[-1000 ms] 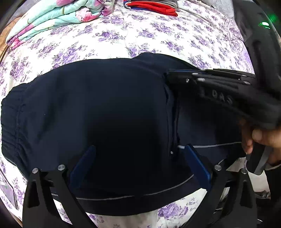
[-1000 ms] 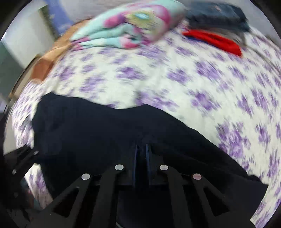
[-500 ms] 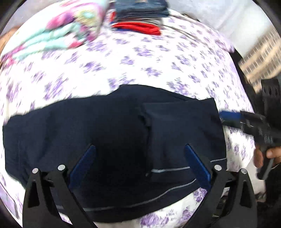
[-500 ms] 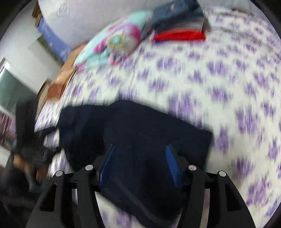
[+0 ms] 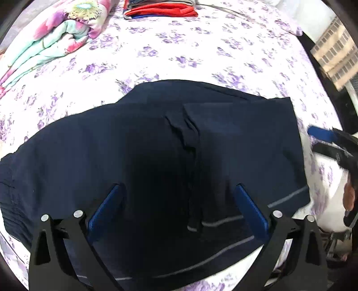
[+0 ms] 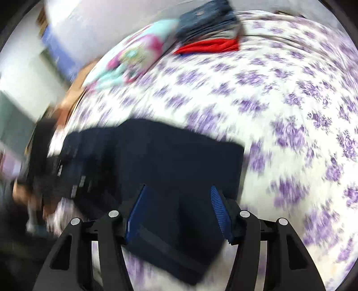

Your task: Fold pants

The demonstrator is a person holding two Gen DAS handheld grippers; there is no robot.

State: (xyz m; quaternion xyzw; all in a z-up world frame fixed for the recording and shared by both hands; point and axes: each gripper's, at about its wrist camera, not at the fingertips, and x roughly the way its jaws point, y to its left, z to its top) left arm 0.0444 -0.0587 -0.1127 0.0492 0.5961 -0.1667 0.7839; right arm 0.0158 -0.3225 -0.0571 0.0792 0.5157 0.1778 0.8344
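A: Pants (image 5: 138, 161) — dark navy, lying flat on the bed (image 5: 201, 56) with its purple-flowered sheet. Leg ends look folded over toward the middle; a layered edge runs down the centre in the left wrist view, waistband at the far left.

B: Left tool (image 5: 176, 212)?

A: Jaws wide, hanging over the near half of the cloth, nothing between the pads. Right tool (image 6: 179, 212) — jaws apart too, above the folded end, empty. Its view is smeared, so I can't say how close the pads sit to the fabric.

B: So neither one holds the pants.

A: Correct. My reading: one fold is laid, the next not begun.

B: How to do that next fold cleanly?

A: Judgement only. Take both layers at the folded end, one tool near each corner, pinching deep enough that the under layer comes along. Lift together and level, carry toward the waistband, lay down with edges matched. The pale stripes near the front edge are a fair guide for squareness.

B: Risks?

A: Catching only the top layer, or snagging the sheet with it. The centre ridge may also bunch. The folded quilt (image 5: 51, 42) and the stack of clothes (image 5: 161, 10) lie well apart at the head of the bed — no obstruction.
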